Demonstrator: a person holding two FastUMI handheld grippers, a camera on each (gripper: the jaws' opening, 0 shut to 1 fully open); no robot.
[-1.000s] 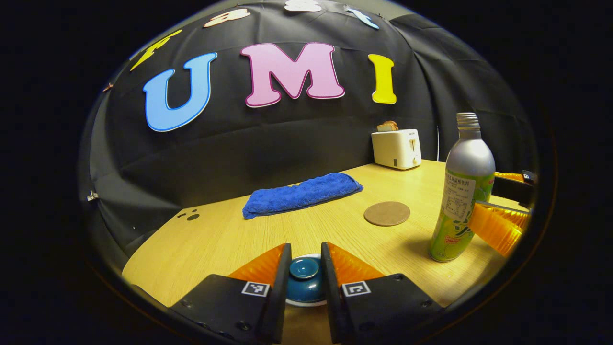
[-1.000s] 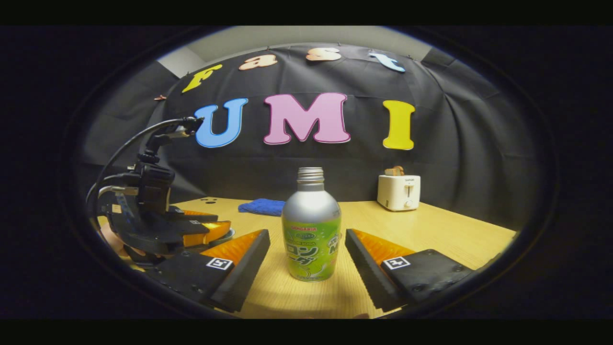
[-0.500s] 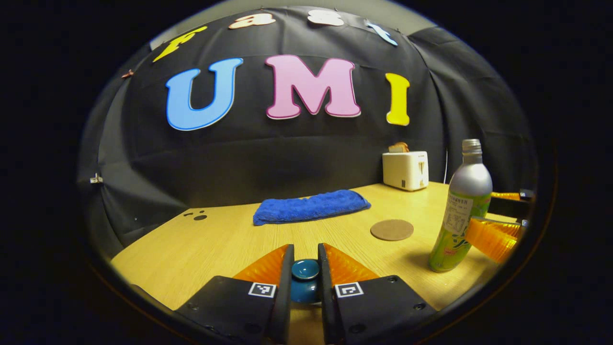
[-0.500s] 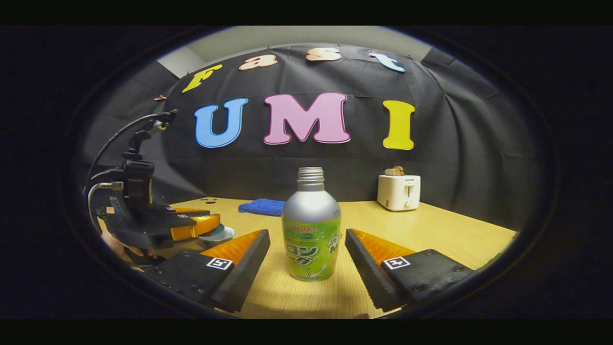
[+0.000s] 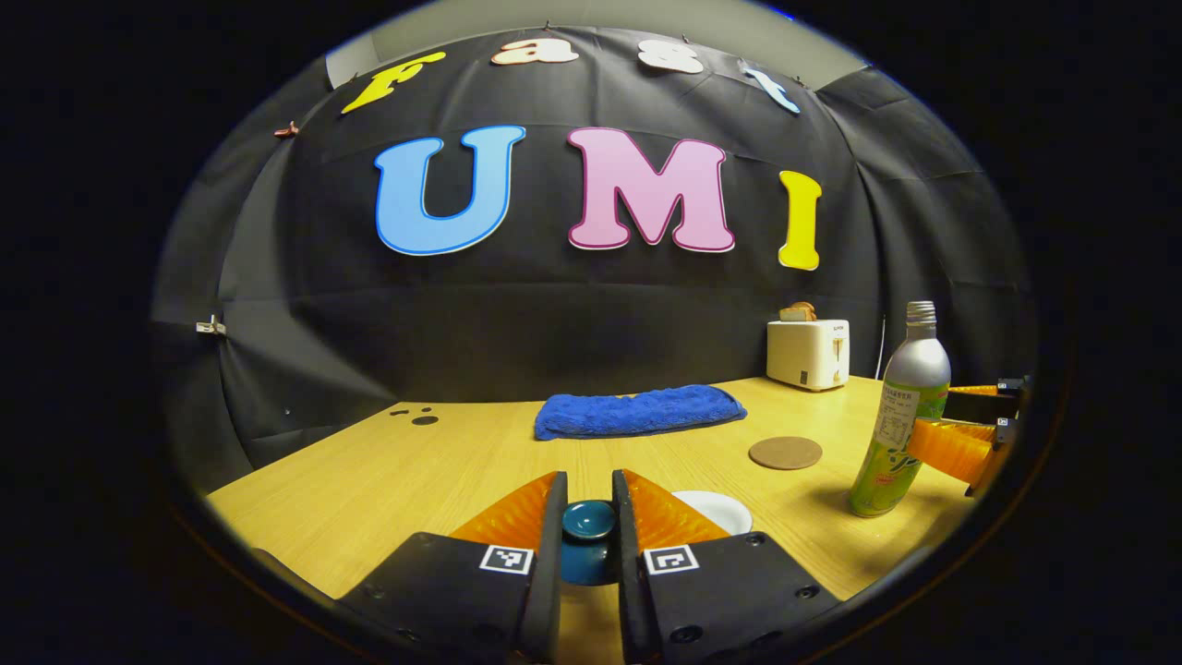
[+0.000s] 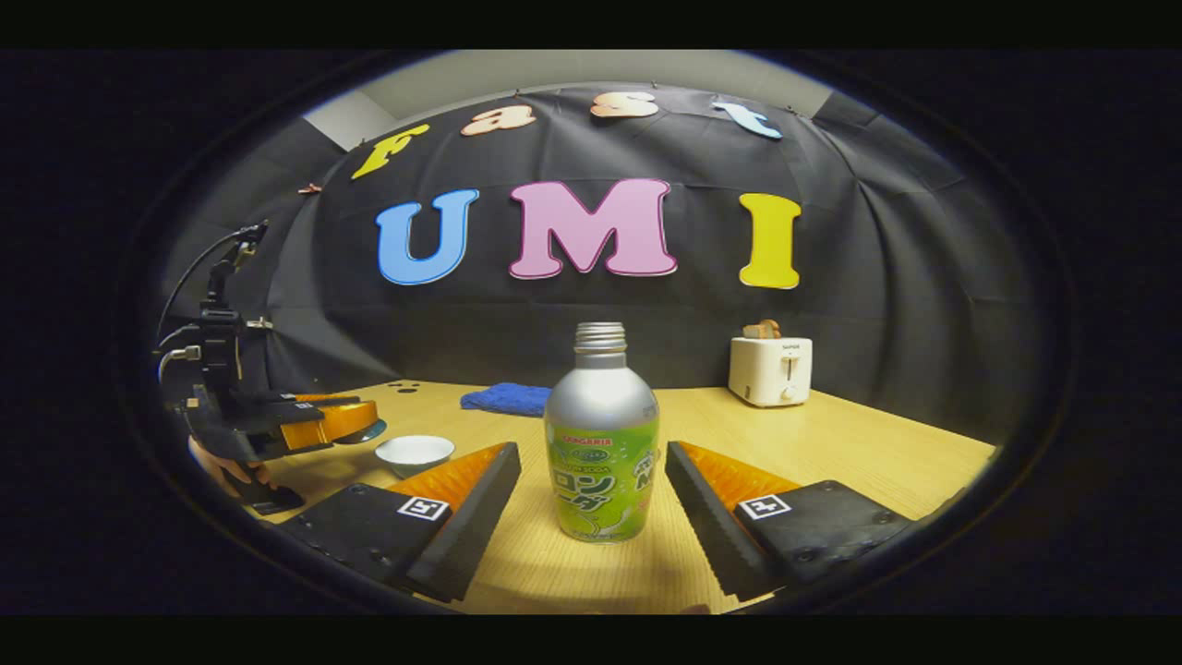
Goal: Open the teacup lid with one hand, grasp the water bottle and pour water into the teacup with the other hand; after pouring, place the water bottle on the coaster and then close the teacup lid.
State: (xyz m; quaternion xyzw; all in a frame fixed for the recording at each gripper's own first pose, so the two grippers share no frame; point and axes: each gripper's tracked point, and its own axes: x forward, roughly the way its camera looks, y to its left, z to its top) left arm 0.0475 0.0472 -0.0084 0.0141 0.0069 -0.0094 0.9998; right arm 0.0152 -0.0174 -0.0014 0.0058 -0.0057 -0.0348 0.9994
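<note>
My left gripper [image 5: 588,519] is shut on the dark blue teacup lid [image 5: 588,531] by its knob and holds it raised, up and to the left of the white teacup [image 5: 716,509]. In the right gripper view the teacup [image 6: 415,452] stands uncovered on the table, with the left gripper [image 6: 355,420] and the lid above and to its left. The silver and green water bottle [image 6: 601,443] stands upright without a cap between the open fingers of my right gripper [image 6: 593,499], which do not touch it. The round brown coaster [image 5: 785,453] lies flat behind the cup.
A folded blue towel [image 5: 639,411] lies at the back of the wooden table [image 5: 388,471]. A white toaster [image 5: 808,354] holding toast stands at the back right. A hand [image 6: 222,466] holds the left gripper low at the table's left side.
The left gripper closed on the lid's knob and lifted the lid up and to the left off the teacup, leaving the cup open. The right gripper and the bottle have stayed still.
</note>
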